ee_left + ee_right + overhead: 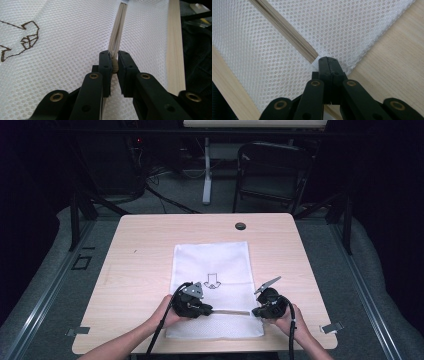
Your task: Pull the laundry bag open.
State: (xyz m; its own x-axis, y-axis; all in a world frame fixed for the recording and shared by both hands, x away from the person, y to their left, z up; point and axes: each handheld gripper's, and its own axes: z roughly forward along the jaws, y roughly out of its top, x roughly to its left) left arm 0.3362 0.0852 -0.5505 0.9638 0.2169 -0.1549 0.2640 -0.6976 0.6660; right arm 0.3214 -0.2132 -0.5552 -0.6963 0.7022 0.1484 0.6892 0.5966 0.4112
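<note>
Bag: white mesh laundry bag [212, 270], flat on wooden table [140, 250], lower centre of high view; long axis runs from frame bottom toward frame top, short edges near & far.
Print: dark arrow-style drawing [212, 281] mid-bag, pointing down-frame toward the person; seen also at left edge of left gripper view [22, 40].
Zipper: beige zipper strip [231, 312] crossing bag near its bottom edge, long axis left-right in high view, between the two grippers; in left gripper view [117, 35] running up from lower centre to top centre; in right gripper view [287, 33] running diagonally from upper left down to centre.
Left gripper: left gripper [209, 310] at lower centre-left of high view, pointing right along the zipper; jaws near together, clamped on small beige zipper pull [114, 67].
Right gripper: right gripper [255, 312] at lower centre-right, pointing left; jaws fully together, pinching bag at end of zipper by bag's right edge [327, 61].
Hands: left hand [167, 316] & right hand [290, 320] coming in from frame bottom, each round its gripper.
Background: dark folding chair [272, 172] past table, top centre-right.
</note>
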